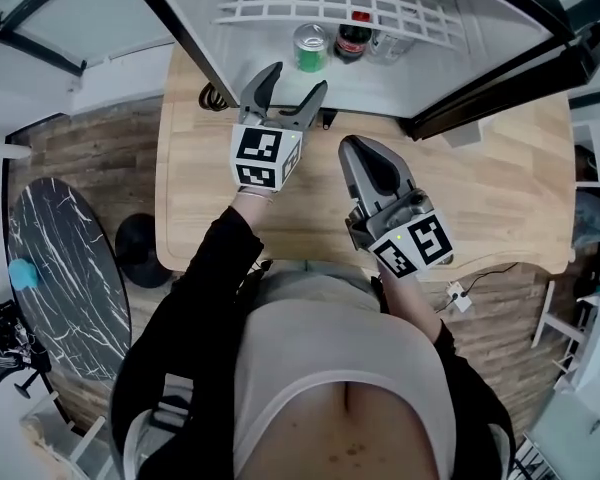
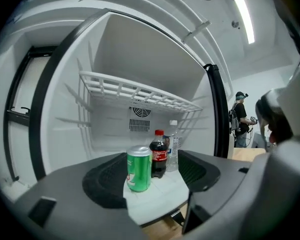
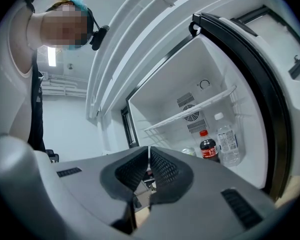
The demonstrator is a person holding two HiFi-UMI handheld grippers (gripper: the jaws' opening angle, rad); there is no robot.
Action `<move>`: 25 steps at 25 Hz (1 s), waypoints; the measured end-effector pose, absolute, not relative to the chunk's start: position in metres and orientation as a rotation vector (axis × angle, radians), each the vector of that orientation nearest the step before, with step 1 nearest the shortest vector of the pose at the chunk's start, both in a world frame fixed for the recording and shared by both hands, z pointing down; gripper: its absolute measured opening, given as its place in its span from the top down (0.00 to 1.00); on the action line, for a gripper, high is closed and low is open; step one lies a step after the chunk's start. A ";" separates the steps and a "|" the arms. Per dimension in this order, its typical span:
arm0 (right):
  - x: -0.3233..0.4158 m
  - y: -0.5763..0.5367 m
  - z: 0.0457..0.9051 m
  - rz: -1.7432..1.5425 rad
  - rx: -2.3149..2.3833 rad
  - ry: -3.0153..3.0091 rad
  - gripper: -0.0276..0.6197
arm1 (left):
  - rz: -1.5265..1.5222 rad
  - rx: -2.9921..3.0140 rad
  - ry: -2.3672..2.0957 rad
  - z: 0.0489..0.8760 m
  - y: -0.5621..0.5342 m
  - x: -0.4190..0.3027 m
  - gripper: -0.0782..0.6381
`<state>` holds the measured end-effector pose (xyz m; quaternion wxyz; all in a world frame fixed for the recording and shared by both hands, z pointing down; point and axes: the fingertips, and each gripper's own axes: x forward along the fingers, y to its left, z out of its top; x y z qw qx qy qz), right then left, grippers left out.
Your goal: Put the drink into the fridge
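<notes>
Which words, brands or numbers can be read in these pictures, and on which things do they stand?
No text can be read.
Green metal can: white mark, too blurred.
Dark cola bottle with red cap: red label, print too small.
Clear plastic water bottle: label print too small.

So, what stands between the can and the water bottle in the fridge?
The cola bottle, with the can at its left and the water bottle at its right. The head view shows it.
</notes>
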<state>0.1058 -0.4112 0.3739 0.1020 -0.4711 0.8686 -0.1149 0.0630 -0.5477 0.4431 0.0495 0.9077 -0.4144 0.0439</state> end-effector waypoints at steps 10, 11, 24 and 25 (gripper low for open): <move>0.096 -0.412 0.370 -0.317 -1.336 2.597 0.91 | 0.016 2.712 -1.291 0.403 -0.508 0.035 0.62; 0.094 -0.413 0.369 -0.313 -1.330 2.600 0.91 | 0.025 2.715 -1.290 0.403 -0.504 0.034 0.63; 0.074 -0.418 0.359 -0.276 -1.292 2.612 0.91 | 0.033 2.772 -1.295 0.386 -0.469 0.016 0.85; 0.072 -0.417 0.359 -0.275 -1.292 2.613 0.91 | 0.029 2.775 -1.295 0.385 -0.467 0.014 0.86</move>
